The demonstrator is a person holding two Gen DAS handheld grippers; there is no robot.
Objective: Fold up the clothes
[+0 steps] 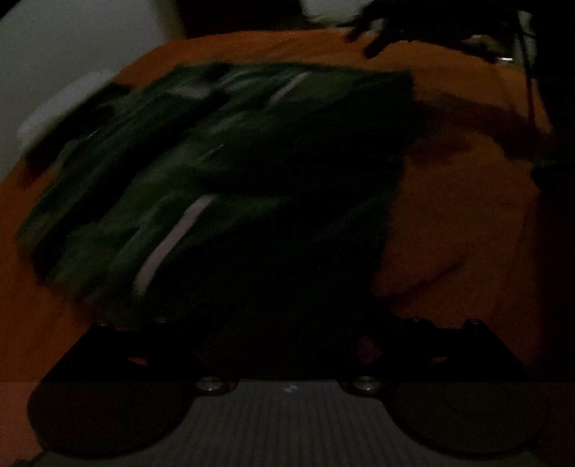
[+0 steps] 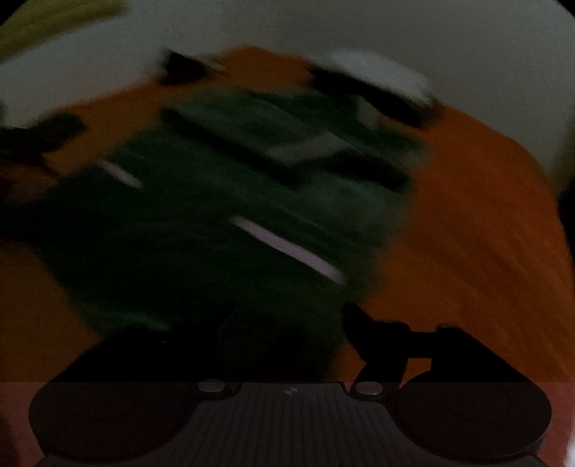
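Note:
A dark green garment (image 1: pixel 222 172) with white stripes lies spread on an orange surface (image 1: pixel 467 215); both views are dim and smeared by motion. In the right wrist view the same garment (image 2: pixel 215 215) fills the middle, and its near edge reaches down between my right gripper's fingers. The right gripper (image 2: pixel 287 323) has its jaws wide apart, with the right finger (image 2: pixel 381 345) dark against the orange; no pad presses on the cloth. My left gripper (image 1: pixel 287 334) sits over the garment's near edge. Its fingers are lost in shadow.
A white object (image 1: pixel 64 107) rests beside something dark at the garment's far end, also visible as a white object (image 2: pixel 381 79) in the right wrist view. A pale wall or floor (image 2: pixel 395 28) lies beyond the orange surface. A dark blurred shape (image 1: pixel 381 32) hangs at the upper right.

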